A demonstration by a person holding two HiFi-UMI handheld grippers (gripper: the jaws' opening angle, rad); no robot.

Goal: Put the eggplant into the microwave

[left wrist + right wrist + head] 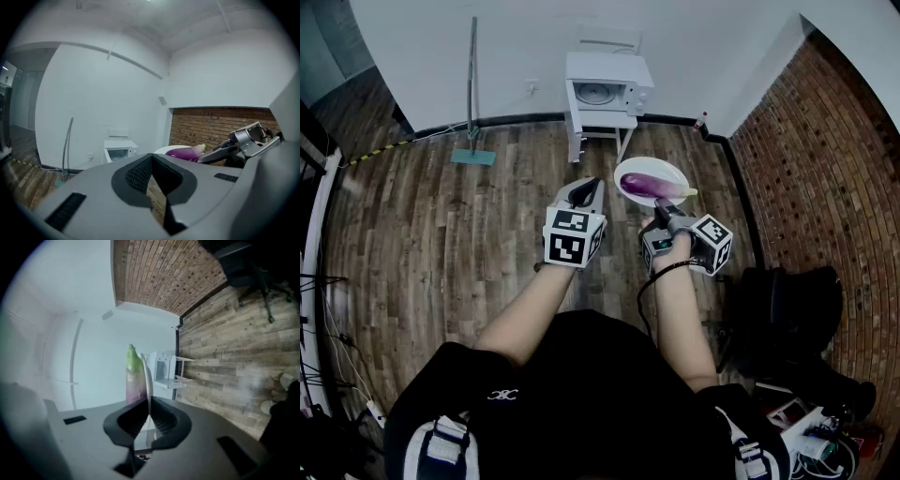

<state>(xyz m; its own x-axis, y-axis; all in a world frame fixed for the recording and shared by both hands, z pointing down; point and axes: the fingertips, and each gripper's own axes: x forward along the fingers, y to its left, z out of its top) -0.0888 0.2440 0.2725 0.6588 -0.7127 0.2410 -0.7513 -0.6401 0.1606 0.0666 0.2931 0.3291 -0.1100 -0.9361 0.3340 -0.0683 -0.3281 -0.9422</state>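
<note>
in the head view, straight ahead by the white wall: microwave on a small white stand. long-handled mop leaning on the wall to its left. brick wall down the right, black chair by the right elbow, cables at lower left. wood floor between grippers and stand. left gripper out front, shut to a narrow tip, holding nothing. right gripper pinched on the near rim of a white plate. eggplant lying on that plate, purple, green stem end to the right, well apart from the microwave.

in the left gripper view: jaws together, nothing between the pads. beyond the tip, microwave on its stand, mop to its left. off to the right, plate and eggplant, right gripper behind them against the brick.

in the right gripper view, rolled on its side: jaws almost together, clamped on the thin plate rim, plate edge-on and running up from the pads. eggplant against the plate's left face, green end uppermost. microwave just right of the plate, farther off. chair at top right.

square black-and-white markers on both gripper cubes. small white logo on the dark shirt, too small to read.
</note>
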